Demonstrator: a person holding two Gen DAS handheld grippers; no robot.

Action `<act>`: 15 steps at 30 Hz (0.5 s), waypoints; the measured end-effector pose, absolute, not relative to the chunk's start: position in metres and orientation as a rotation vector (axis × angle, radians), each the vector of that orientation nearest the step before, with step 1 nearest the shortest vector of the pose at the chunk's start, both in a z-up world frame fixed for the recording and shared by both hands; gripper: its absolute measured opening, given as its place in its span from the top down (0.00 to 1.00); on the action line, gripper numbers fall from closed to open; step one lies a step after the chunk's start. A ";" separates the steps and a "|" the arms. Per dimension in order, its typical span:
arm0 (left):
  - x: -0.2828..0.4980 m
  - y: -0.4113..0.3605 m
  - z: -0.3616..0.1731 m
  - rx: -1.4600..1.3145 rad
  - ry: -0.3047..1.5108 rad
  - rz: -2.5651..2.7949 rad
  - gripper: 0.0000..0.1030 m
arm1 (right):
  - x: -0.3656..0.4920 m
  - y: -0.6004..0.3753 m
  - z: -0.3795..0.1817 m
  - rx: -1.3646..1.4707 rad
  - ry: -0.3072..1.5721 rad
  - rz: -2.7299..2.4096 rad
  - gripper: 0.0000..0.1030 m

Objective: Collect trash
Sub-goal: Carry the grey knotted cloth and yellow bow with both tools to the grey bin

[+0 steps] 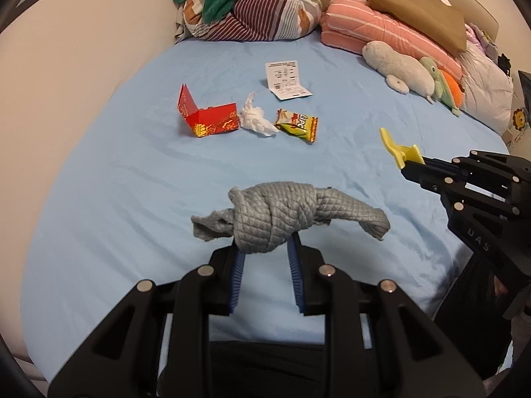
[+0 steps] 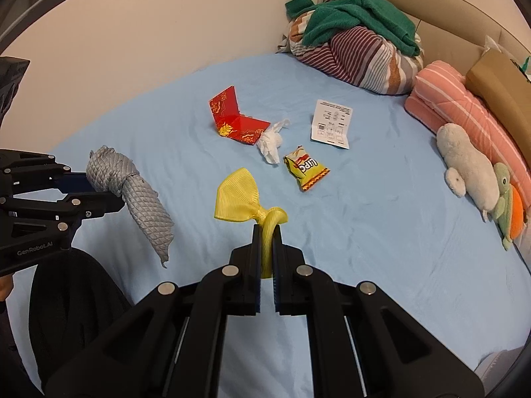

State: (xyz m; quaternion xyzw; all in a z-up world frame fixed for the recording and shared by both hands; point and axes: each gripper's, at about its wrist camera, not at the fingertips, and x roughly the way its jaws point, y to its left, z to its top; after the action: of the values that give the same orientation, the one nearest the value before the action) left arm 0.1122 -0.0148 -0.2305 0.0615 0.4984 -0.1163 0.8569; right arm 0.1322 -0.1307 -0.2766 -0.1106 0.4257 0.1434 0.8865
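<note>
Left wrist view: left claw (image 1: 265, 248) clamps knotted grey cloth (image 1: 282, 219) above bed (image 1: 132, 182). Right claw (image 2: 267, 232) pinches yellow ribbon (image 2: 242, 199); snack wrapper (image 2: 305, 169), tissue (image 2: 270, 141), red box (image 2: 235, 121) lie beyond.

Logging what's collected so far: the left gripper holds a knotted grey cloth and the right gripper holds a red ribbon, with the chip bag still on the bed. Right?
Not quite: the ribbon in the right gripper is yellow, not red, as the right wrist view shows. The rest stands.

Black angular left gripper (image 1: 265, 248) and right gripper (image 2: 267, 232), silver round screws, blue ribbed finger pads (image 1: 295, 265)
</note>
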 end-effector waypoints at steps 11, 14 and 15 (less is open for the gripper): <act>0.076 -0.078 -0.201 0.185 0.995 -0.340 0.75 | 0.071 -0.200 -0.242 -0.197 0.829 0.184 0.96; 0.067 -0.097 -0.194 0.206 0.977 -0.376 0.75 | 0.057 -0.227 -0.235 -0.174 0.820 0.129 0.96; 0.063 -0.106 -0.191 0.217 0.969 -0.390 0.75 | 0.053 -0.235 -0.233 -0.167 0.817 0.111 0.96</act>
State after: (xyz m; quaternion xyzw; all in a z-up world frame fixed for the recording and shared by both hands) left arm 0.0635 -0.1058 -0.1913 0.1035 0.4617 -0.1860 0.8611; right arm 0.0534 -0.2351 -0.2334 -0.0809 0.3965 0.0537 0.9129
